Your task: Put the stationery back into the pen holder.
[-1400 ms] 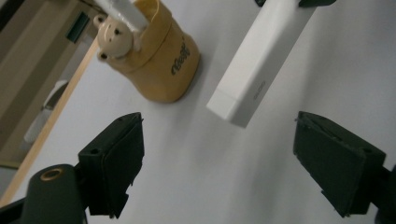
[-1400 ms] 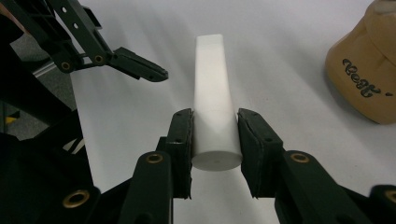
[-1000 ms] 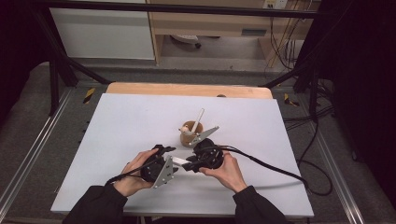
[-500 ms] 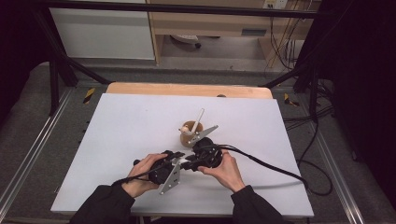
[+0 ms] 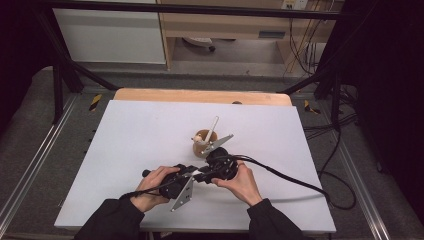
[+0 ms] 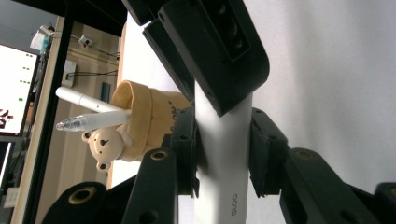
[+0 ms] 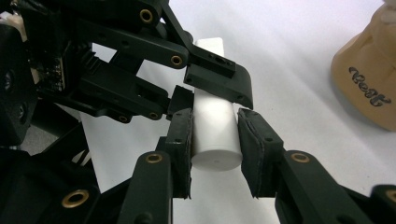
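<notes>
High view: my left gripper [image 5: 186, 176] and right gripper [image 5: 216, 167] met nose to nose near the front of the white table [image 5: 125, 135], both clamped on a short white tube [image 5: 201, 172] between them. Tube barely visible there, mostly covered by the black jaws and my hands. Just beyond my right gripper stood a tan bear-shaped pen holder [image 5: 202, 142] with a white pen [image 5: 212, 127] sticking up. Grey plate of the right gripper overlapped the holder in that view; contact not clear. Cables trailed back toward me on both sides.

Left gripper view: my jaws were clenched on the white tube [image 6: 223, 154], pads pressed on both its sides. Right gripper's black jaw [image 6: 212, 51] sat straight ahead, over the far part of the tube and blocking it. Ahead and to one side of my jaws, the pen holder [image 6: 144, 121], close by, with two pens [image 6: 91, 112] poking out.

Right gripper view: my jaws gripped the tube's flat end [image 7: 215, 135], pads tight on both sides. Left gripper [image 7: 140, 70] crowded in right in front, its jaws on the tube's farther part. Pen holder [image 7: 369, 88] off to one side, apart from the tube.
</notes>
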`<state>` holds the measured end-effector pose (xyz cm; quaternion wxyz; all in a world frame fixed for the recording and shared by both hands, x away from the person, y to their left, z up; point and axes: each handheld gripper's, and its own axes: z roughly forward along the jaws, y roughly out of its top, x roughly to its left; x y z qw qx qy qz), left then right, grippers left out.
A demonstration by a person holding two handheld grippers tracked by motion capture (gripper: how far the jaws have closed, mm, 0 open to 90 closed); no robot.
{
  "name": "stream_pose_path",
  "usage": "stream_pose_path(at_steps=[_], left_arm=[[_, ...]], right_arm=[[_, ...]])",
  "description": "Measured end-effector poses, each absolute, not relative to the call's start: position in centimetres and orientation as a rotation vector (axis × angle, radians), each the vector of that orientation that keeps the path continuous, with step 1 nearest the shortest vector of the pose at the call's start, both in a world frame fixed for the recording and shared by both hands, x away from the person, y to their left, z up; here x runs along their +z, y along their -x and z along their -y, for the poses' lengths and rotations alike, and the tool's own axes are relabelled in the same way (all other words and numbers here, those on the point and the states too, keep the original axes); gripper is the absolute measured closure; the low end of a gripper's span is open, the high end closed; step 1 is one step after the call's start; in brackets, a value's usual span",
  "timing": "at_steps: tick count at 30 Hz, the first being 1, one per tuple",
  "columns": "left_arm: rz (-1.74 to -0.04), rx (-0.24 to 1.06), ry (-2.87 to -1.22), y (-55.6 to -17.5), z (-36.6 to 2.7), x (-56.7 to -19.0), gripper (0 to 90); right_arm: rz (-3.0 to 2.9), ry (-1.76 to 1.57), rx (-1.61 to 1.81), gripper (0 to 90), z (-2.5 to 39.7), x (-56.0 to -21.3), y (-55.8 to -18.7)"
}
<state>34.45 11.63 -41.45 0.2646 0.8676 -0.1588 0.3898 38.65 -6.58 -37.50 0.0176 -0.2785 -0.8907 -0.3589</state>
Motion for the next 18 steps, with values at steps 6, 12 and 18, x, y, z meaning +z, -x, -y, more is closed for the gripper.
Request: stream_pose_path(at_steps=[6, 12, 18], left_arm=[[0.404, 1.046, -2.367, -34.6, -11.9, -41.4, 66.5], [0.311, 1.028, -2.374, -34.9, -12.5, -41.5, 66.5], [0.19, 0.998, -2.374, -35.5, -13.2, -41.4, 66.5]], right_arm=[[2.773, 0.865, -1.127, 64.0, 6.8, -37.2, -38.6], [2.771, 0.893, -1.197, 54.6, 8.0, -36.5, -38.4], [2.784, 0.957, -1.292, 38.5, 10.7, -36.0, -37.8]])
